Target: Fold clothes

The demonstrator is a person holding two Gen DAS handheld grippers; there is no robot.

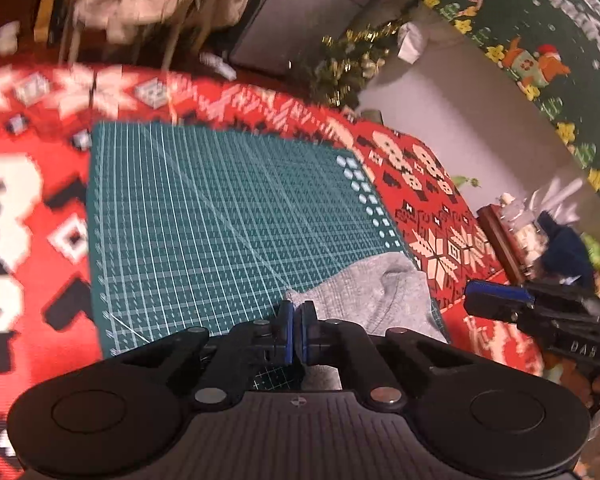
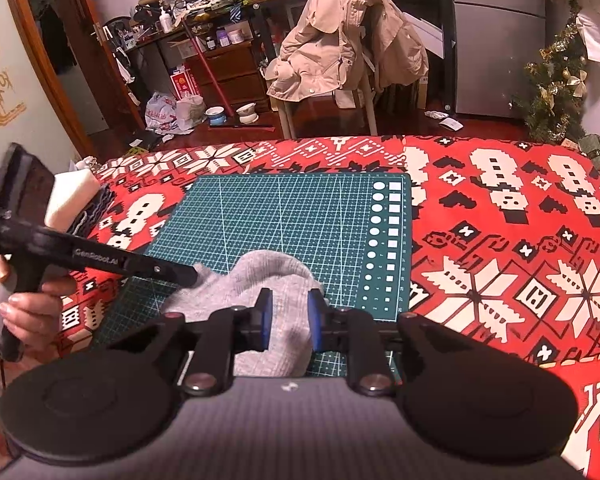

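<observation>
A small grey garment (image 2: 268, 276) lies crumpled on the near edge of the green cutting mat (image 2: 300, 208). My left gripper (image 1: 296, 312) is shut, its blue pads pinching the garment's (image 1: 372, 292) left corner. In the right wrist view the left gripper (image 2: 192, 274) reaches in from the left and meets that raised corner. My right gripper (image 2: 289, 300) hovers over the garment's near part with its pads apart and the cloth showing in the gap. In the left wrist view the right gripper (image 1: 470, 300) stands just off the garment's right edge, not touching it.
A red patterned tablecloth (image 2: 500, 240) covers the table under the mat (image 1: 220, 208). A white block on dark folded fabric (image 2: 74, 196) sits at the table's left. A hand (image 2: 28, 312) holds the left gripper. Beyond the table are a chair with a beige jacket (image 2: 340, 48) and a small Christmas tree (image 2: 556, 92).
</observation>
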